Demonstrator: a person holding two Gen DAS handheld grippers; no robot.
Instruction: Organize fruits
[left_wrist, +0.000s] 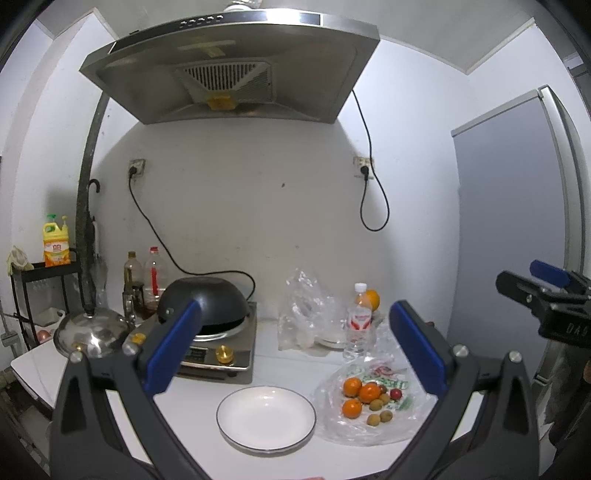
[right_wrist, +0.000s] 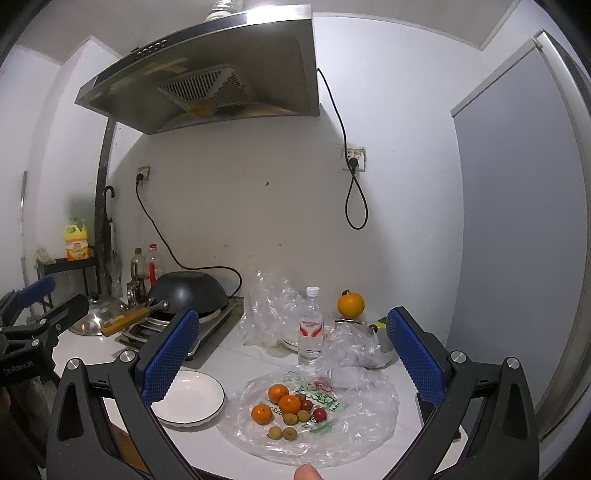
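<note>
**Both grippers wide apart above the counter, fruits on the plastic bag**

The left gripper (left_wrist: 293, 345) fills the lower part of the left wrist view. Its two blue padded fingers (left_wrist: 171, 349) are spread wide and hold nothing. Between them, at lower centre of the frame, stands the round white plate with a thin dark rim (left_wrist: 266, 419), and it is bare. Just to the right of the plate lies the flattened clear plastic bag with green and red print (left_wrist: 369, 428) on the white countertop (left_wrist: 295, 369).

On this bag rest the fruits: three small orange tangerines (left_wrist: 351, 408), several small yellow-green round fruits (left_wrist: 373, 420) and one small red fruit (left_wrist: 396, 394). None of them touches the plate.

The right gripper (right_wrist: 293, 354) is also spread wide and holds nothing; in its view the fruits lie at lower centre, between the fingers, and the plate at lower left.

Behind, in the middle of the frame, stand a clear water bottle with a white cap (right_wrist: 311, 325) and a bigger orange (right_wrist: 351, 304).
</note>
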